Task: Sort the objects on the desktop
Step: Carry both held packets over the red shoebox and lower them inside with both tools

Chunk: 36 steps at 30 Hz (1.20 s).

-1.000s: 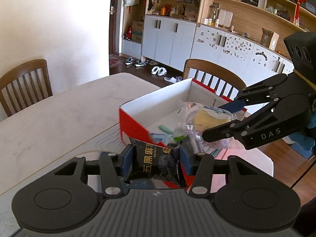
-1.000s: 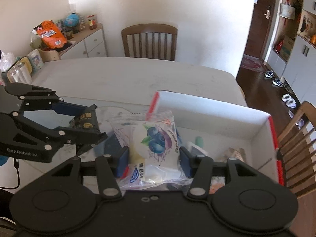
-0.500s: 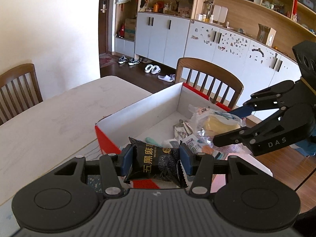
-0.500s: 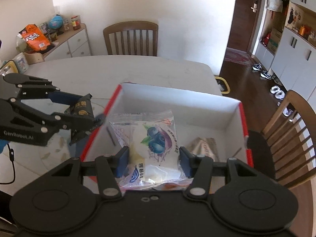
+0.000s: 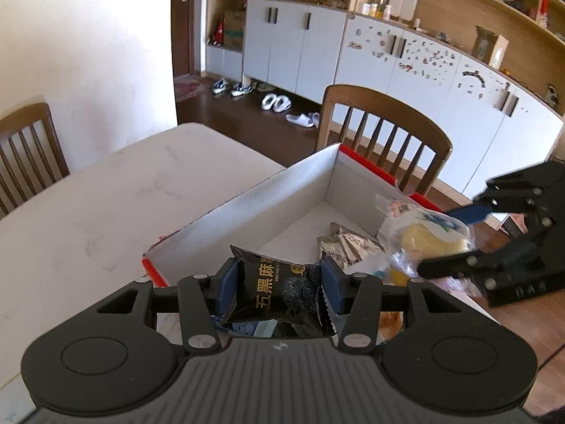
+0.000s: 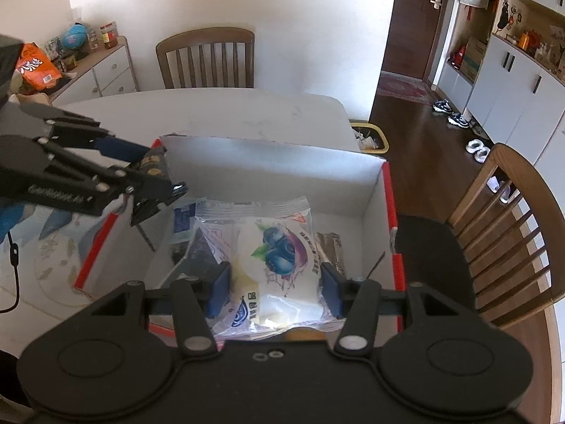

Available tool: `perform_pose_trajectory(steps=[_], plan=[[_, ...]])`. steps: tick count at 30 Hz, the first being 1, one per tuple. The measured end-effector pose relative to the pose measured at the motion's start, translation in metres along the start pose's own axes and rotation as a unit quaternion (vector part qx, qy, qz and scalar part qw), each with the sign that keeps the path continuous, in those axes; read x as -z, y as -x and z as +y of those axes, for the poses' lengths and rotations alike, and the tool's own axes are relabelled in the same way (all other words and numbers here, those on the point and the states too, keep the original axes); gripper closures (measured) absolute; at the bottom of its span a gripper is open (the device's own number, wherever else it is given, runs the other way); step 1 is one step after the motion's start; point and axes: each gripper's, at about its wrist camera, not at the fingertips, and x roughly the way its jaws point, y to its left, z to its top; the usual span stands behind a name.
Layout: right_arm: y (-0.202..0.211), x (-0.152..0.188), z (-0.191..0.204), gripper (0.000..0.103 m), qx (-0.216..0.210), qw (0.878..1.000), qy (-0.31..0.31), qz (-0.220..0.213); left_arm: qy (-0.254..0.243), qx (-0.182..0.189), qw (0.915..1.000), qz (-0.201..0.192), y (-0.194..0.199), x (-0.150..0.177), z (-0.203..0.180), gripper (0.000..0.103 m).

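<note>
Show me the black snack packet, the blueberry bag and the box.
black snack packet [image 5: 279, 291], left wrist view, printed front.
blueberry bag [image 6: 279, 247], right wrist view, blueberry picture.
box [image 6: 268, 173], right wrist view, far inner wall.

The left tongs clamp a black foil snack packet with gold lettering over the near corner of a white cardboard box with red outer sides on the pale marble counter. At right, the right tongs pinch a clear-wrapped yellow pastry above the box; silvery wrappers lie inside
</note>
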Motion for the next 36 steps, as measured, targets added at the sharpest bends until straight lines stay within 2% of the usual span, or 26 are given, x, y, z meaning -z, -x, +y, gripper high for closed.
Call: perform_pose_trajectory(steps=[17,36], plan=[[-0.029,-0.001,-0.014,0.050,-0.005,1.000,-0.004,0.021,0.017,-0.021,0.9972,0.069,-0.064,-0.027,-0.004,0.054],[-0.048,0.004,-0.018,0.050,-0.016,0.999,-0.008,0.049,0.048,-0.048,0.9882,0.137,-0.117,-0.032,-0.003,0.054]])
